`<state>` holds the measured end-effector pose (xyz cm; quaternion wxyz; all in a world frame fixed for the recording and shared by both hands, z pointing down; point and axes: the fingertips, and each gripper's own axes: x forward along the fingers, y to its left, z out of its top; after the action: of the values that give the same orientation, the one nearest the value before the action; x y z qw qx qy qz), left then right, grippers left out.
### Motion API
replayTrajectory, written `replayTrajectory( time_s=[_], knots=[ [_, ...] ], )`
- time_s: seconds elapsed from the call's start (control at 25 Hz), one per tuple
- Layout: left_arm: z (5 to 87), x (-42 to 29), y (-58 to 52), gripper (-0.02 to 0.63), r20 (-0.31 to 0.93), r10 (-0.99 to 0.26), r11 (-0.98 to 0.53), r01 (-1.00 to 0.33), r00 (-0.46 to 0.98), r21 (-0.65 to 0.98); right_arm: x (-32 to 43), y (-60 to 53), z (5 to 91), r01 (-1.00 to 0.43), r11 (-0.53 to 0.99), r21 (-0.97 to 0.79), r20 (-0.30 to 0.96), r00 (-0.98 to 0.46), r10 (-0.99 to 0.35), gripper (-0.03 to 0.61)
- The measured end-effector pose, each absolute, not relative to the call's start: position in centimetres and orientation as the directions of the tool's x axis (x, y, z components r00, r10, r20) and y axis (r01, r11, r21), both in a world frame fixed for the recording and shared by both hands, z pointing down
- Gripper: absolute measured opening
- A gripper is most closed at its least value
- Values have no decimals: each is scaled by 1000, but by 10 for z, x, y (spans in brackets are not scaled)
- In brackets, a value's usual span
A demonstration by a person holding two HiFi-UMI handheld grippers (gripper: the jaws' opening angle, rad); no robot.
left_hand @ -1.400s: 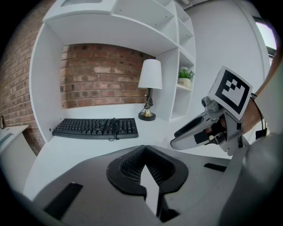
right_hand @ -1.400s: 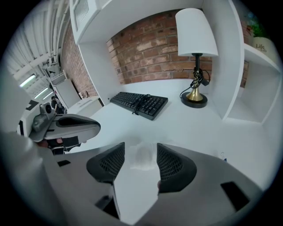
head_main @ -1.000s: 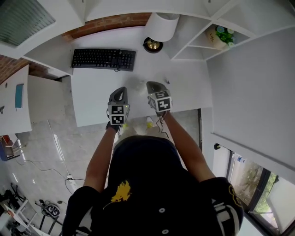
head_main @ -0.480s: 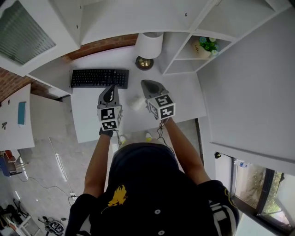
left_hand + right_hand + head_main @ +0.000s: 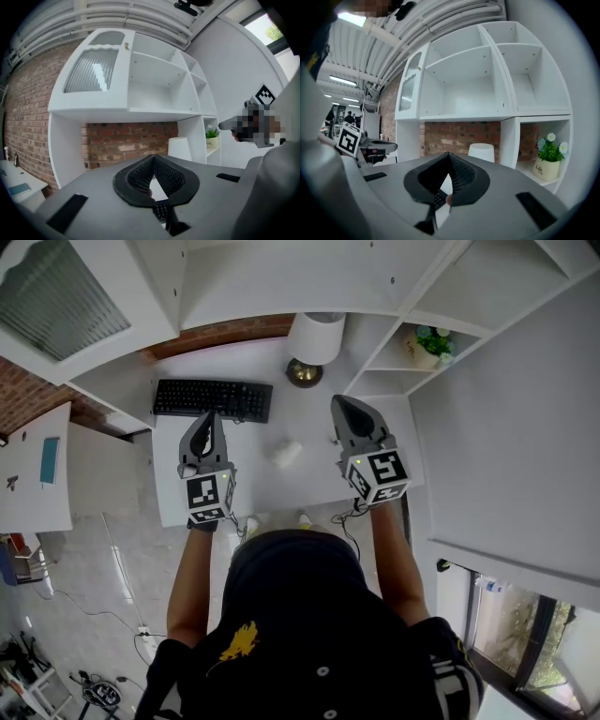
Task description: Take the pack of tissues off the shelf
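Left tool (image 5: 208, 418) and right tool (image 5: 340, 402) rose; pot (image 5: 545, 169) reads "Life".

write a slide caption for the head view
Shut, empty left gripper and right gripper held over a white desk with keyboard and lamp.

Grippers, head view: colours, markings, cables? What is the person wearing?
Left gripper and right gripper are grey tapering shells, with tongs lined in black mesh. Each carries a white cube with black square markers, and thin cables trail beneath. The person wears a black short-sleeved top with a yellow emblem.
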<state>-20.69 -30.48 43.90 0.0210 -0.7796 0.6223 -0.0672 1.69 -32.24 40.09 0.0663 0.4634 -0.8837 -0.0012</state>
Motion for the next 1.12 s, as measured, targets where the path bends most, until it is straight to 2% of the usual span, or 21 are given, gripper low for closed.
replayTrajectory(
  time_s=[0.52, 1.12],
  knots=[
    [436, -241, -283, 17, 77, -983, -172, -978, 164, -118, 55, -303, 395, -871, 485, 78, 102, -477, -873, 2],
    [436, -244, -282, 17, 72, -984, -172, -979, 165, -107, 53, -305, 395, -880, 469, 68, 105, -462, -881, 2]
  ],
)
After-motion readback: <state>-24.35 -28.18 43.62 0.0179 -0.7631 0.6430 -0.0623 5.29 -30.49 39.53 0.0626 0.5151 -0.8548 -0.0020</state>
